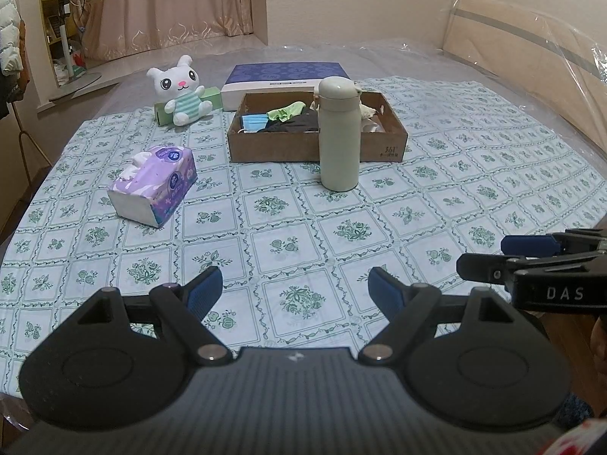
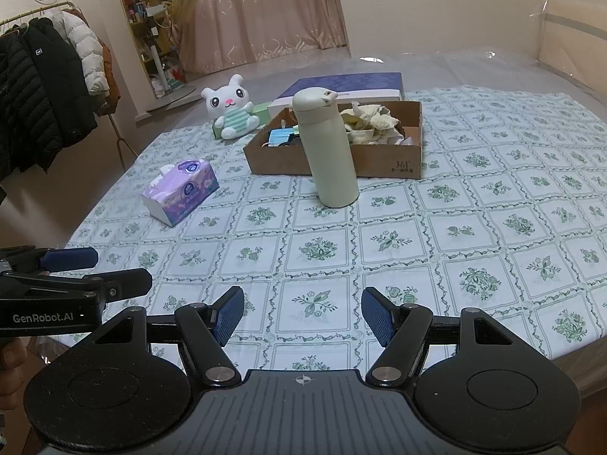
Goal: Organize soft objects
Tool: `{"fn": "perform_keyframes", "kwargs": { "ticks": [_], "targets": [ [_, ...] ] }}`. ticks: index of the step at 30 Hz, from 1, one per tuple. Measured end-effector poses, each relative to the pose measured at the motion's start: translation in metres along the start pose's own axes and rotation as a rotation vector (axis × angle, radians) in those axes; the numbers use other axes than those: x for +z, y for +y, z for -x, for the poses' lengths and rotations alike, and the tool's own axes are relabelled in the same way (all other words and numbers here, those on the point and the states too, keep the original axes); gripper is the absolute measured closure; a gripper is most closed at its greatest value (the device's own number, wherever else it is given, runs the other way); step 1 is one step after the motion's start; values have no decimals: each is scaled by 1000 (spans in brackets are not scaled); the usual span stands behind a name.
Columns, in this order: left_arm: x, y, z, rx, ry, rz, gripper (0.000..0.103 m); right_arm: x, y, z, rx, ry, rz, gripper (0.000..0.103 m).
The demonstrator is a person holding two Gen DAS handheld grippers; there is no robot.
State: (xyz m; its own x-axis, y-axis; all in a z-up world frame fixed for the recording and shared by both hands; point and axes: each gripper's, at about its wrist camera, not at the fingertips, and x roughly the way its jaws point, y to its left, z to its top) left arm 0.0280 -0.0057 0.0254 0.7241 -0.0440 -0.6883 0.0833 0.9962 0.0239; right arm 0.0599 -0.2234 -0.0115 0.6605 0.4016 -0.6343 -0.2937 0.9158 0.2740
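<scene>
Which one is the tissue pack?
Start at the brown cardboard box on the green-patterned tablecloth. Nearer the camera and to its left lies the soft purple plastic tissue pack, alone, white tissue poking from its top.

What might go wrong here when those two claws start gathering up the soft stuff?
The tall cream flask stands upright directly before the brown cardboard box; reaching past could topple it. The white plush rabbit leans on a green carton near the cloth's far edge and may fall off. Both grippers, left and right, are open and empty.
</scene>
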Motion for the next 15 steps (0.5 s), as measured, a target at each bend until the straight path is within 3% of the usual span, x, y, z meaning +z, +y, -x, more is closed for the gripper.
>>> {"fn": "perform_keyframes", "kwargs": {
  "ticks": [15],
  "targets": [
    [0, -1, -3, -8, 5, 2, 20, 0, 1, -1, -1, 1, 0, 35]
  ]
}}
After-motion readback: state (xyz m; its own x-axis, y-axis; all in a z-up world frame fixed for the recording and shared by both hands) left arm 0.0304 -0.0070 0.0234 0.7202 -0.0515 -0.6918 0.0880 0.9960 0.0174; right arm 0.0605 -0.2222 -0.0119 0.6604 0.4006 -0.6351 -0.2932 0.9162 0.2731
